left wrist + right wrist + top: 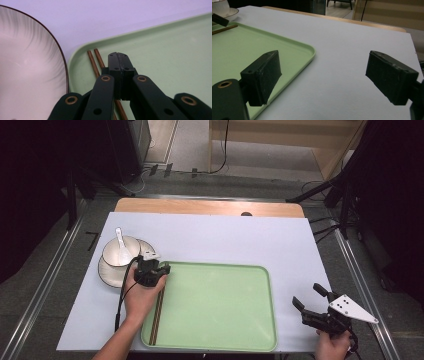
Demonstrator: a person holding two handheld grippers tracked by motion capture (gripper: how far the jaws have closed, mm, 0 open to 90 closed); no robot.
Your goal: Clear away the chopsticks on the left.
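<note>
no readable text, labels, brands, numbers or signs anywhere

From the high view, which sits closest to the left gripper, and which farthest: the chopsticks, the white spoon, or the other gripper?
1. Chopsticks: along the green tray's left edge, right beneath the left gripper.
2. White spoon: in the bowl, up and to the left.
3. Right gripper: far across, beyond the tray's right edge.

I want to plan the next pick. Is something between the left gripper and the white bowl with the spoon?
Nothing visible blocks it. The shut left gripper hovers over the green plastic tray's corner, above the brown wooden chopsticks; the white ceramic bowl sits beside it.
</note>
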